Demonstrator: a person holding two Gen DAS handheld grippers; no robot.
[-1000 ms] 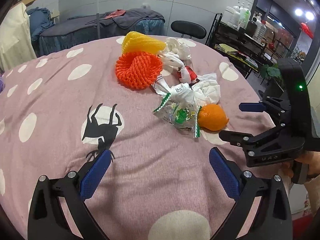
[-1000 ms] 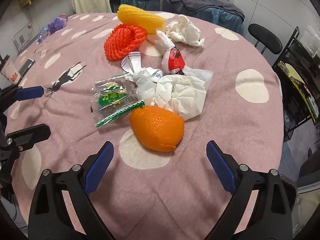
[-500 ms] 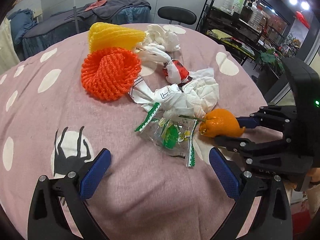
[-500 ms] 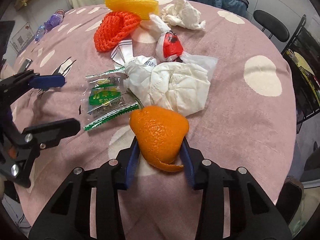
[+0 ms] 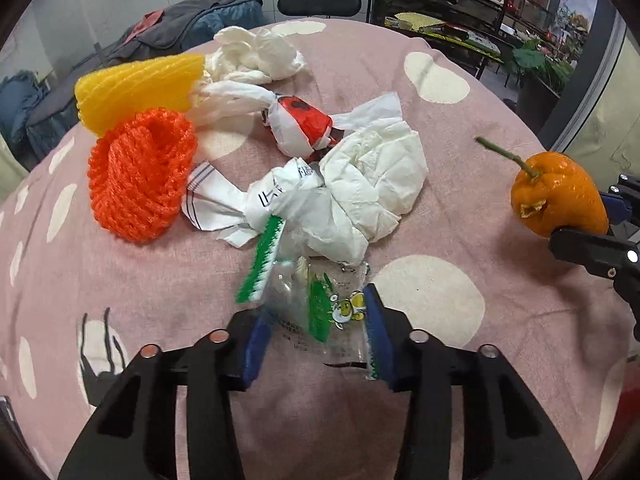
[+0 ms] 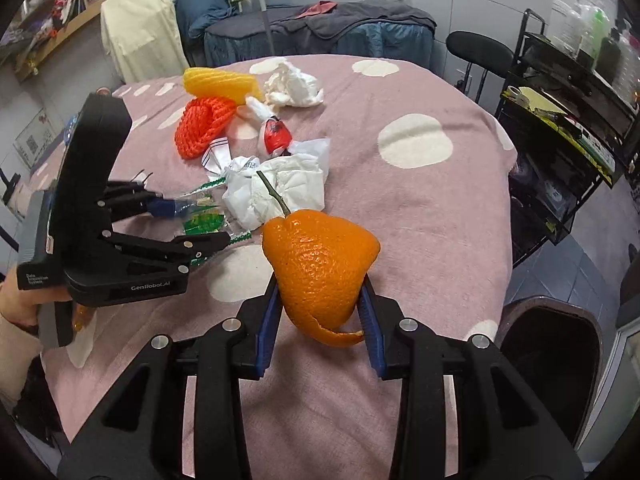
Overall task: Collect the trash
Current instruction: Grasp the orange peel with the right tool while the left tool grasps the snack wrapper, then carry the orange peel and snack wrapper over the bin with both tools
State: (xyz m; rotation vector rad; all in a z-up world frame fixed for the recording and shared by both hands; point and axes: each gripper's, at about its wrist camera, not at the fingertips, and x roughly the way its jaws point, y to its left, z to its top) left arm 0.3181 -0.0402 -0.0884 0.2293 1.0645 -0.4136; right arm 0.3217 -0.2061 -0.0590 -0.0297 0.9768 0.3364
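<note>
Already the right gripper [image 6: 320, 316] pinches the orange peel [image 6: 320, 272], lifted clear of the table [image 6: 420, 220]; it is a light, hollow shell, best squeezed gently at its broad middle. Meanwhile the left gripper [image 5: 316, 340] is closing its jaws on a clear wrapper [image 5: 320, 312] lying near the table's edge, thin and slippery, so take it across its crumpled middle. Beyond lie tissues [image 5: 372, 184], a red wrapper [image 5: 304, 124], and orange [image 5: 140, 176] and yellow nets [image 5: 136, 92] at far left.

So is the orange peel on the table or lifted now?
Lifted. The right claw holds the orange peel between its pads, clear of the tablecloth.
</note>
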